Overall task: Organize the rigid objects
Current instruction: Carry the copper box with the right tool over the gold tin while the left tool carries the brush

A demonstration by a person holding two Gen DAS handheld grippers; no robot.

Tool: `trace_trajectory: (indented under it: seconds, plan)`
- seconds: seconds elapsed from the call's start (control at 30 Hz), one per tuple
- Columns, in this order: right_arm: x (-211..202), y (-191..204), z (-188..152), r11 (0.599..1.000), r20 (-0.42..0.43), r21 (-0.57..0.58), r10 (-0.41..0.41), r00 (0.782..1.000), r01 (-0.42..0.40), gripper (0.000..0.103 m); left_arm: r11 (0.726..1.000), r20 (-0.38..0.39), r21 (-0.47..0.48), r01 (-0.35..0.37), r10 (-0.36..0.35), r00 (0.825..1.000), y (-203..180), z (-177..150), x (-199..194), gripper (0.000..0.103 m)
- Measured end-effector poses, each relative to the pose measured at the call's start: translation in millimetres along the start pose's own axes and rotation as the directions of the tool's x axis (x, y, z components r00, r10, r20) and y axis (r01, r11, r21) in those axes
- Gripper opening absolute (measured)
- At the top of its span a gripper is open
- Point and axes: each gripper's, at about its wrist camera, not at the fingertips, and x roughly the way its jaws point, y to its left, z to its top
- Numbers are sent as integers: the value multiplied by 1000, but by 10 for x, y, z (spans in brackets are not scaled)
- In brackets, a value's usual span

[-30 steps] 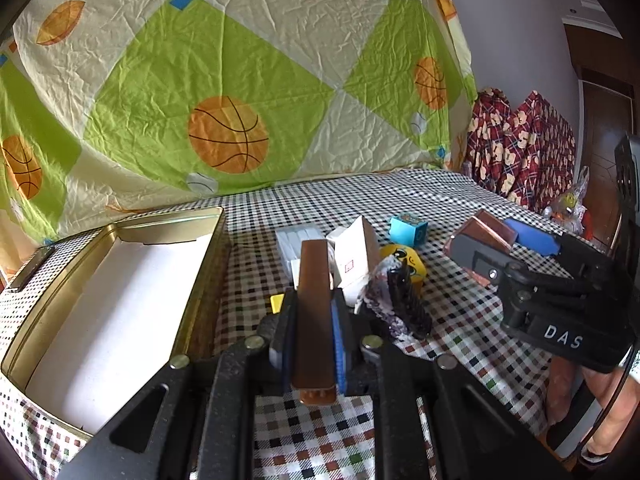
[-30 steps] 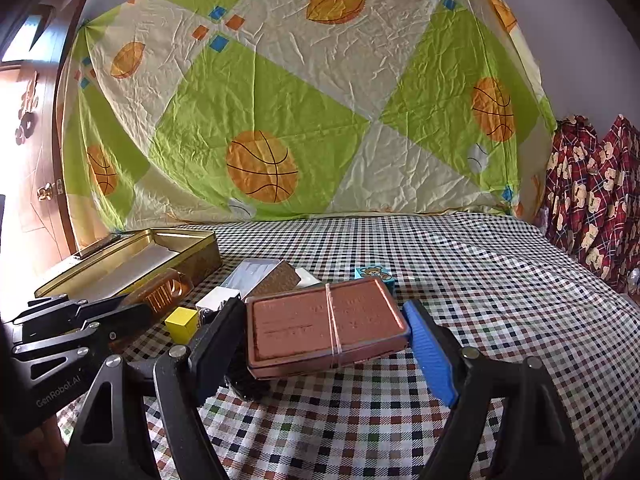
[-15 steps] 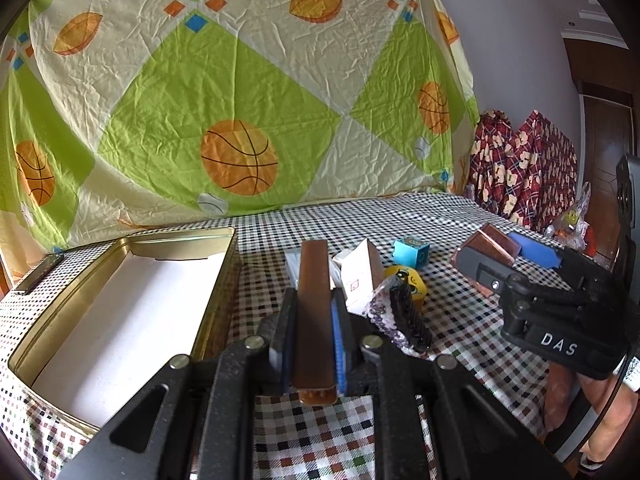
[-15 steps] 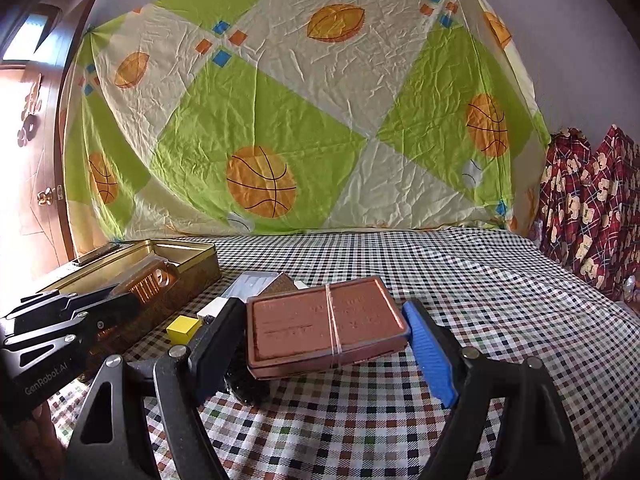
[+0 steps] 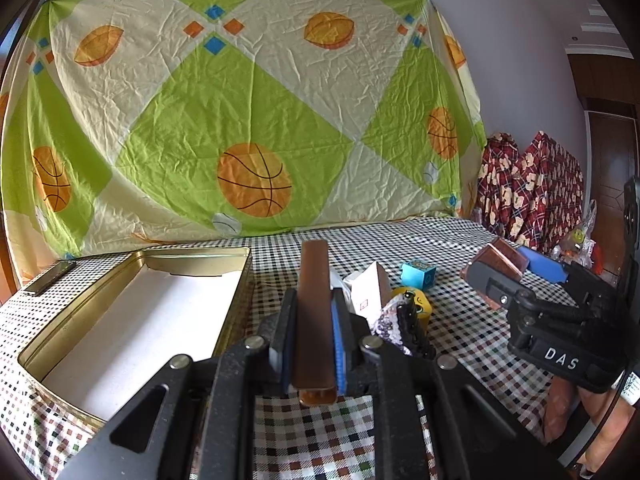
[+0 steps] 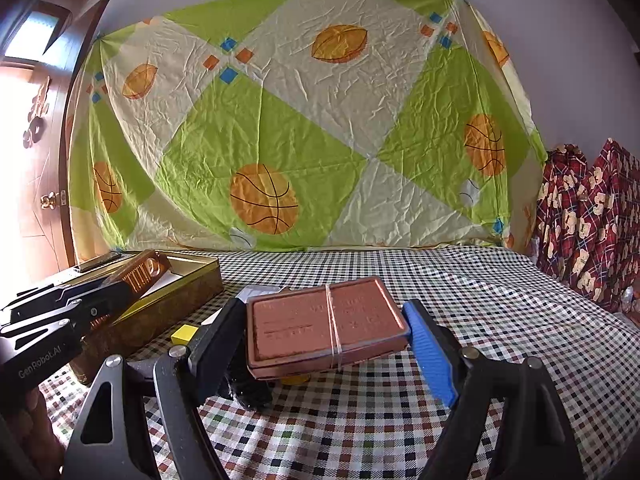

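Raised left claw (image 5: 314,320); comb, perhaps (image 6: 138,274).

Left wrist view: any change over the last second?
Left gripper tilted up: the gold tin and table sit lower in frame, more backdrop shows. No grip change: it stays shut on the brown bar; right gripper still holds the copper case.

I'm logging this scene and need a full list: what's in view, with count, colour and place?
Tin box: one, gold, open, table's left.
Narrow bar: one, brown, clamped in left gripper.
Flat case: one, copper, rubber-banded, between right gripper's pads.
Cube: one, blue, mid-table.
Smiley block: one, yellow, near the cube.
Tablecloth: one, checked.
Backdrop sheet: one, green-cream, basketballs.
Left gripper: black, shut.
Right gripper: black, blue pad.
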Motion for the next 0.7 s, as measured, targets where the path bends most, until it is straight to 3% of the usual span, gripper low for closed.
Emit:
trace_trajectory:
  seconds: [0.7]
  plan:
    - [-63, 39, -5, 998, 37, 18, -62, 997, 61, 82, 998, 71, -44, -52, 55, 996, 87, 11, -114, 14]
